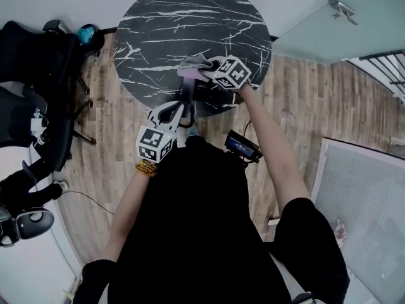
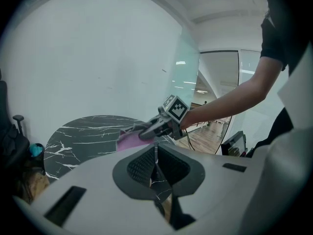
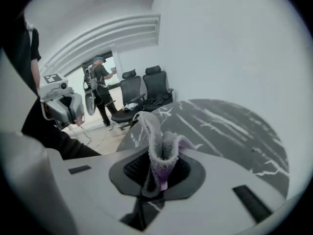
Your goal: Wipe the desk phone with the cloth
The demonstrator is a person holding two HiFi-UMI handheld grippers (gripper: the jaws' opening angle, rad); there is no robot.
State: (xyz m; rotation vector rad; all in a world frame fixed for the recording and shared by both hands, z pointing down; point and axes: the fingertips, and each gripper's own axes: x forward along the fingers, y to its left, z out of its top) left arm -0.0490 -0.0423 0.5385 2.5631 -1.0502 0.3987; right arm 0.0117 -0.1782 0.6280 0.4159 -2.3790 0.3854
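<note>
No legible text, brand, number or sign can be made out. The left marker cube (image 1: 155, 143) on the left gripper (image 1: 185, 111) and the right marker cube (image 1: 233, 72) on the right gripper (image 1: 204, 73) carry black-and-white square code patterns only, with no letters or digits. The small screen (image 1: 241, 147) at the person's waist is lit, but its content is too small to read.

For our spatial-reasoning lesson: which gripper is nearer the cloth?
Right. The right gripper is shut on the cloth; the left gripper is apart from it, at the table's near edge.
</note>
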